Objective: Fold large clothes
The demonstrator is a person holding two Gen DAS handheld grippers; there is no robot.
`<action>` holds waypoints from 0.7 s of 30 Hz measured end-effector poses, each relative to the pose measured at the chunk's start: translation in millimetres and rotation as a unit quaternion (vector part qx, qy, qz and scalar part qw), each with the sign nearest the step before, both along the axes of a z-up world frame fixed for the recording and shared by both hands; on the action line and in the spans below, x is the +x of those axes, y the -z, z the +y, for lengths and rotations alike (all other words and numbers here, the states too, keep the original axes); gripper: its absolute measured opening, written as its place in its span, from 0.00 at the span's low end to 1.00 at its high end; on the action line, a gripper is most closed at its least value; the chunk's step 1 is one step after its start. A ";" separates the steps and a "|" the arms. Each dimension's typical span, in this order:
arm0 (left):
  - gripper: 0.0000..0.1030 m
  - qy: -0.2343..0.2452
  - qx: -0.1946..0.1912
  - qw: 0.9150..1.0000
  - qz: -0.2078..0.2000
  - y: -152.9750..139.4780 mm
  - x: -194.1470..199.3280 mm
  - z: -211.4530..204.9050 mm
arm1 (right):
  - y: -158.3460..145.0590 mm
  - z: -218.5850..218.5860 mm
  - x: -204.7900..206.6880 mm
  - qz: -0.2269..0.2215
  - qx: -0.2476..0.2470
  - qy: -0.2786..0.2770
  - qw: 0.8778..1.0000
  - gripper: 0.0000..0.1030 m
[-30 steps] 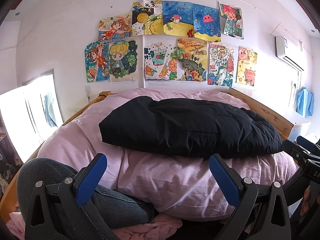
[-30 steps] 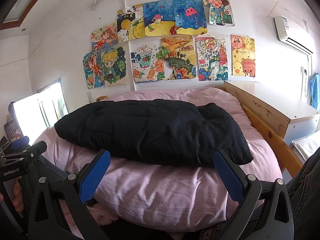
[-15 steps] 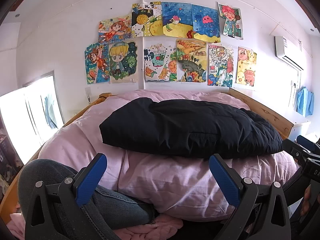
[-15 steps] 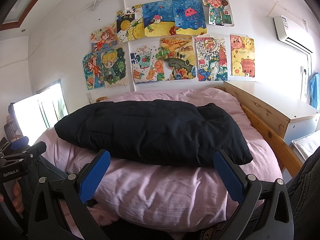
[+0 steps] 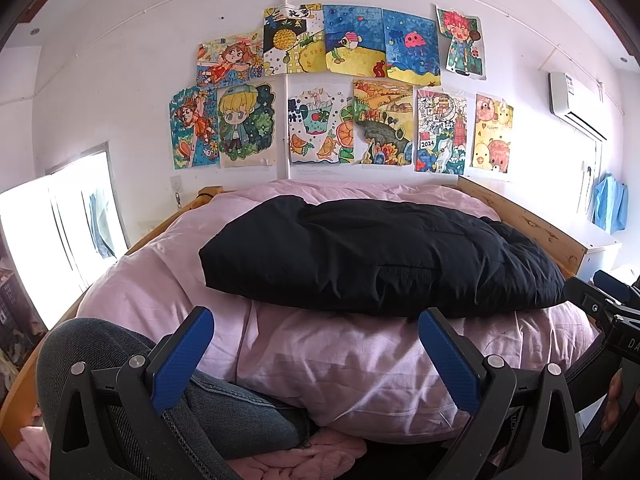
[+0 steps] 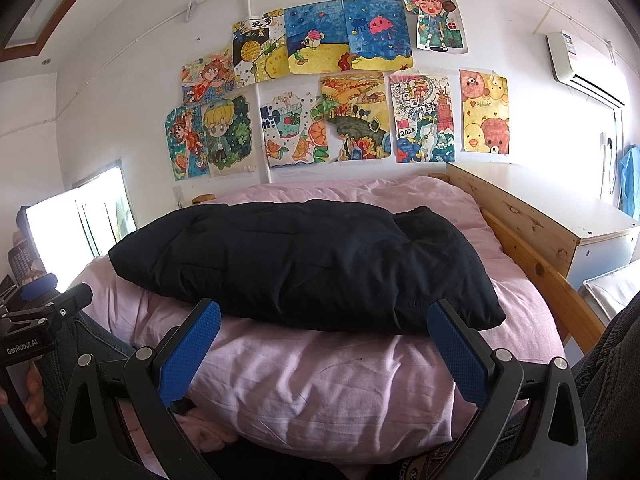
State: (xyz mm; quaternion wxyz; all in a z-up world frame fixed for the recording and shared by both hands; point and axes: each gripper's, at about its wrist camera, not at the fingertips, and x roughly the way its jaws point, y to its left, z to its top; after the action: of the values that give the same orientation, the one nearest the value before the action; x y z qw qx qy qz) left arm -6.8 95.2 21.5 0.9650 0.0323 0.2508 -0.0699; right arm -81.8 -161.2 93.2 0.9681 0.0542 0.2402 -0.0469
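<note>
barely any change from a second back: same frozen hover on both sides, black padded jacket [image 5: 376, 256] unmoved on the pink duvet [image 5: 344, 364], views a hair steadier and nothing more. meaning for the task, as a guess: either a pause with the fold finished, or a wait ahead of another pass; bundle already looks compact and doubled over, so likely near the end.

left gripper [image 5: 316, 356] spread wide, blue pads [image 5: 182, 358] holding nothing, parked low over the near edge of the duvet. jacket up at twelve o'clock from it, well apart, long side running nine to three. denim knee [image 5: 120, 364] at eight o'clock beside the left pad.

right gripper [image 6: 322, 354] also wide and empty, pads [image 6: 456, 354] flanking the jacket's front edge in the frame but short of touching. jacket at twelve o'clock again, its right corner [image 6: 480, 316] just above the right pad at about one. other tong visible at nine o'clock in the right view, at three in the left, so both level and side by side.

wooden bed rail [image 6: 548, 284] off at three, drawings [image 6: 320, 92] on the wall high at twelve.
</note>
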 end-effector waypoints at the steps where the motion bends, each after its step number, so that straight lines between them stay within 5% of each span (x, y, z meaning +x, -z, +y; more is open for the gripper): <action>1: 1.00 0.000 0.000 1.000 0.000 0.2 0.0 0.2 | 0.0 0.1 0.0 0.000 0.000 0.000 1.000 0.99; 21: 1.00 0.001 0.000 1.000 -0.002 1.4 -0.2 1.4 | 0.5 0.9 0.0 -0.001 0.001 0.001 1.000 0.99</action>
State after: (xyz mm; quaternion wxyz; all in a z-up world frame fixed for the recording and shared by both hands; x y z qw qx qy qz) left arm -7.0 96.6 20.2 0.9653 0.0330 0.2492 -0.0709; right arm -81.8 -160.3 92.7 0.9681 0.0553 0.2396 -0.0473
